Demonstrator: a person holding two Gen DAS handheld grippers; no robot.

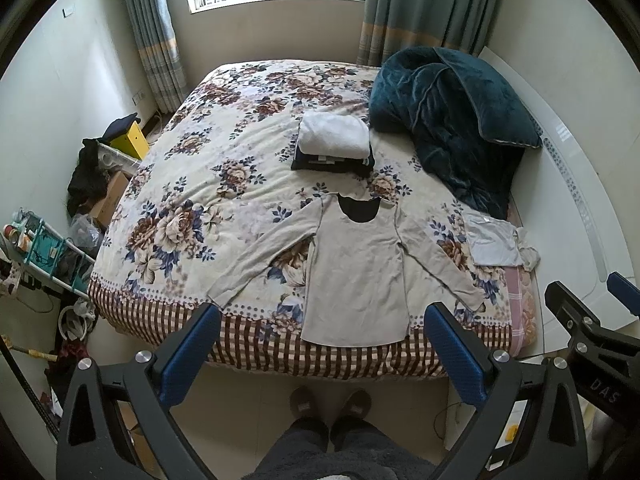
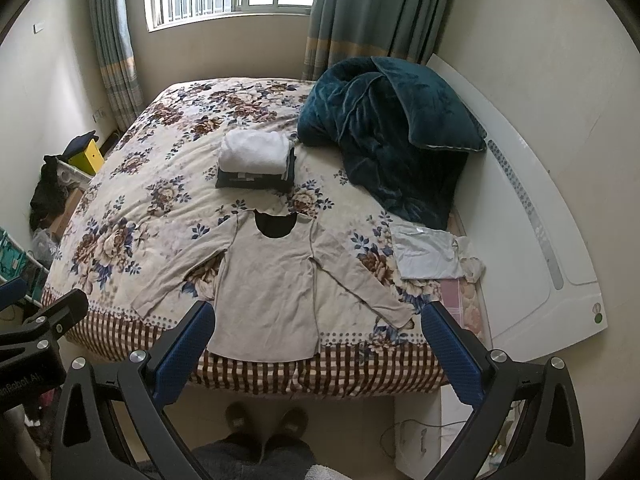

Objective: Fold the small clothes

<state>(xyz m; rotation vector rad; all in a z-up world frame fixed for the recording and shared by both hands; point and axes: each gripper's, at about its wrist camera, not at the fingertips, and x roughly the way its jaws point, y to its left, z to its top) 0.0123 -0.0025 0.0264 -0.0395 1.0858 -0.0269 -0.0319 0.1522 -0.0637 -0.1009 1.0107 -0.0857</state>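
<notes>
A beige long-sleeved shirt (image 1: 356, 272) lies flat on the floral bed (image 1: 200, 184), sleeves spread, hem over the near edge; it also shows in the right wrist view (image 2: 268, 288). A folded stack, white on dark (image 1: 334, 142), sits behind it, also in the right wrist view (image 2: 256, 160). A grey folded garment (image 1: 492, 242) lies at the right, also in the right wrist view (image 2: 428, 254). My left gripper (image 1: 324, 316) is open and empty, held above the floor before the bed. My right gripper (image 2: 320, 316) is open and empty, likewise; it also shows at the right of the left wrist view (image 1: 588, 296).
A teal blanket (image 1: 452, 120) is heaped at the bed's far right. A white headboard (image 2: 532, 216) runs along the right. Clutter, boxes and a rack (image 1: 48, 248) crowd the floor at the left. My slippered feet (image 1: 332, 404) stand on the floor by the bed.
</notes>
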